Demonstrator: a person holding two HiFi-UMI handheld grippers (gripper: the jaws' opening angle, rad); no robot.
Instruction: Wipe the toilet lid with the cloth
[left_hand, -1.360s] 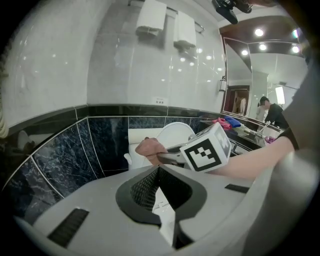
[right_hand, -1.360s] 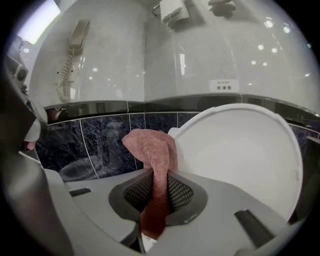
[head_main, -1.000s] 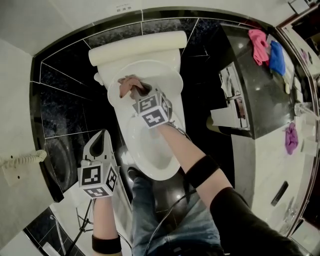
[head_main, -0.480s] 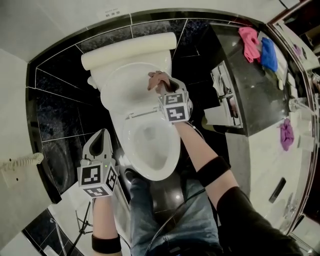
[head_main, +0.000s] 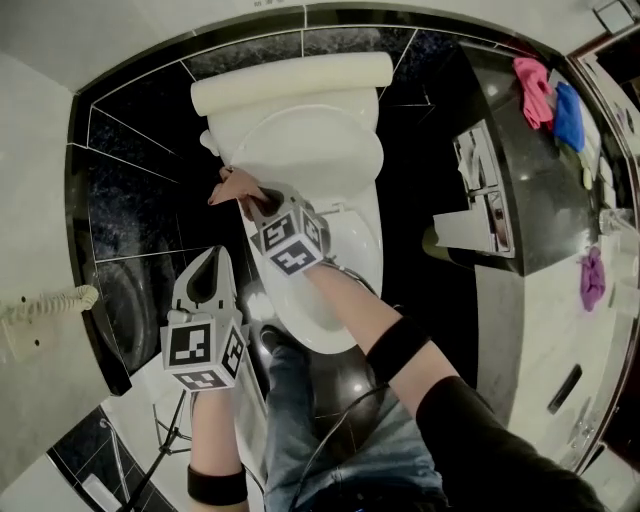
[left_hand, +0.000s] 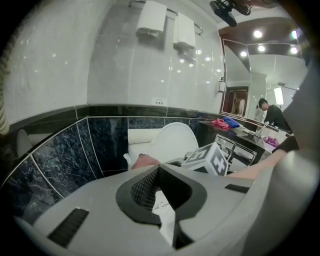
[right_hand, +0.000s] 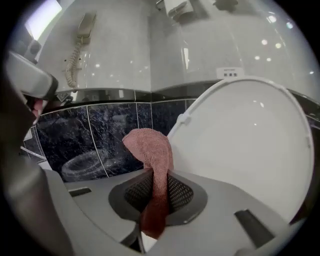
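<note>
Head view looks steeply down on a bathroom with black marbled tiles (head_main: 130, 190) on the wall and floor. At the right side of the frame runs a dark counter (head_main: 520, 190), with a pink cloth (head_main: 535, 90) and a blue cloth (head_main: 570, 115) lying on it at the upper right.

In the upper middle stands the white toilet (head_main: 345, 270). Its toilet lid (head_main: 310, 145) is raised and leans toward the tank (head_main: 290, 80).

The left gripper (head_main: 214, 260) is at the lower left, apart from the toilet. In the left gripper view its jaws are fully together with nothing between them.

The right gripper (head_main: 257, 198) is in the middle of the frame, at the left edge of the toilet. Its jaws are narrow and they clamp the cloth (head_main: 232, 186), a reddish-brown towel. The free end of the cloth sticks out past the fingertips at the left rim of the lid.

In the right gripper view the cloth (right_hand: 150, 150) rises from between the jaws, just beside the left edge of the lid (right_hand: 245, 145). If it touches the lid, I cannot tell.
</note>
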